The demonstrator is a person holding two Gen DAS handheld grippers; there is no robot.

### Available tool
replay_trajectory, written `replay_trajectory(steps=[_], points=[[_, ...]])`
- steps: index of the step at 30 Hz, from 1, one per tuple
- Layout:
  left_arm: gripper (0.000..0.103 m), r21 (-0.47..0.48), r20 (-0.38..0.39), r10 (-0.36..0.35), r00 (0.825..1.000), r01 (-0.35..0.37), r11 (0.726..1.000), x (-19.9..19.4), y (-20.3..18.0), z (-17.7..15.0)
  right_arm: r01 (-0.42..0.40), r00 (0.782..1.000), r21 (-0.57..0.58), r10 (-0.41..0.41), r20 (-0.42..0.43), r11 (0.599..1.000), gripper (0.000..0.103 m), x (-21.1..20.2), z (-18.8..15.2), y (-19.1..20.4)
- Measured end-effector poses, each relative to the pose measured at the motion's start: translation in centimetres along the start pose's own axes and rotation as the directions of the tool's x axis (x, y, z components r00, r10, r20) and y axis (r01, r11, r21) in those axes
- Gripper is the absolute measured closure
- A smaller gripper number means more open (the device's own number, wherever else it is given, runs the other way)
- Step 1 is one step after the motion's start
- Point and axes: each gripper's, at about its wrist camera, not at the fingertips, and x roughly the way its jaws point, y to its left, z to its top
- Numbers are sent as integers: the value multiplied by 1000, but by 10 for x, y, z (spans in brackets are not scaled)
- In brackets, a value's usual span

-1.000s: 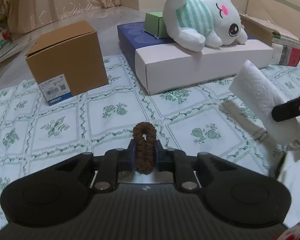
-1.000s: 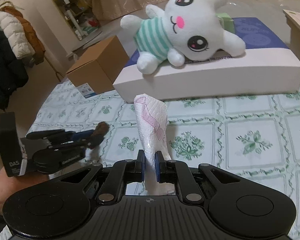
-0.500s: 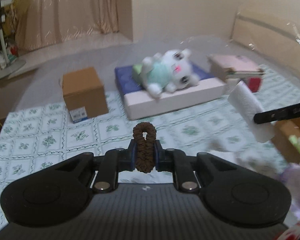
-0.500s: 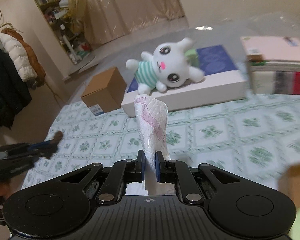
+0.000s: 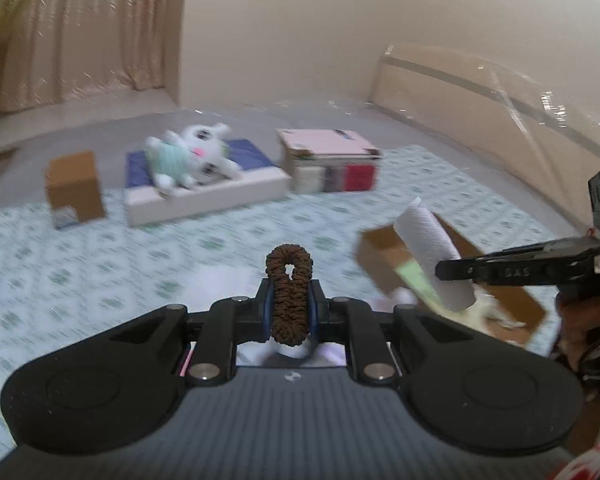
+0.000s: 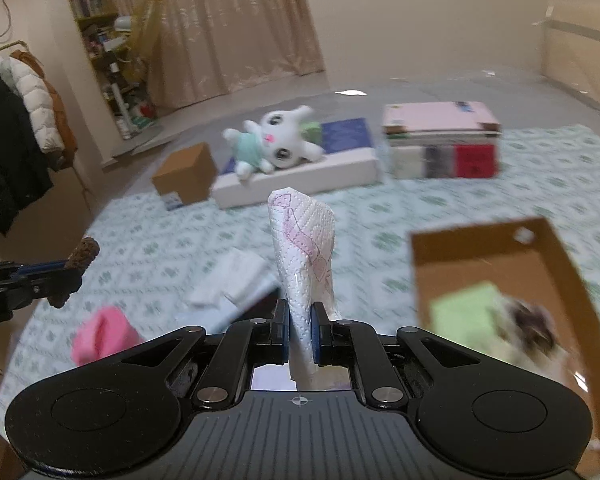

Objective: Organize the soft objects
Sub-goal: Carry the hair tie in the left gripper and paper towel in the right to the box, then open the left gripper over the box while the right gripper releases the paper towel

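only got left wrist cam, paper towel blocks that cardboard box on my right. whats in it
observer: The right wrist view looks into the cardboard box. A blurred furry white and dark thing lies beside a light green item.
operator: any soft stuff out on the cloth i cant see
observer: Yes, a pink soft item lies on the patterned cloth, close under your left gripper with the scrunchie.
operator: right grip ok?
observer: The right gripper has its fingers shut on the paper towel, which stands upright and shows a pink print on this side.
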Motion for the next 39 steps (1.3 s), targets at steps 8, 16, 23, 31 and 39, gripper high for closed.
replay_trajectory(steps=[8,16,23,31,39], points=[[88,-14,-12,-67,998,67,998,12,-90,-37,140,989,47,-142,47,989,93,-79,-62,-67],[88,-12,-55,-118,991,118,993,38,-150,-54,197,978,115,-204,52,974,93,-122,-91,-120],[88,9,-94,-148,985,150,989,64,-185,-58,190,979,155,-199,45,970,93,-129,-101,-145],[88,28,-138,-154,978,159,987,102,-213,-58,174,982,188,-183,34,967,92,-119,-100,-170],[88,24,-177,-158,972,165,986,140,-226,-60,168,984,198,-175,18,966,92,-101,-95,-186]])
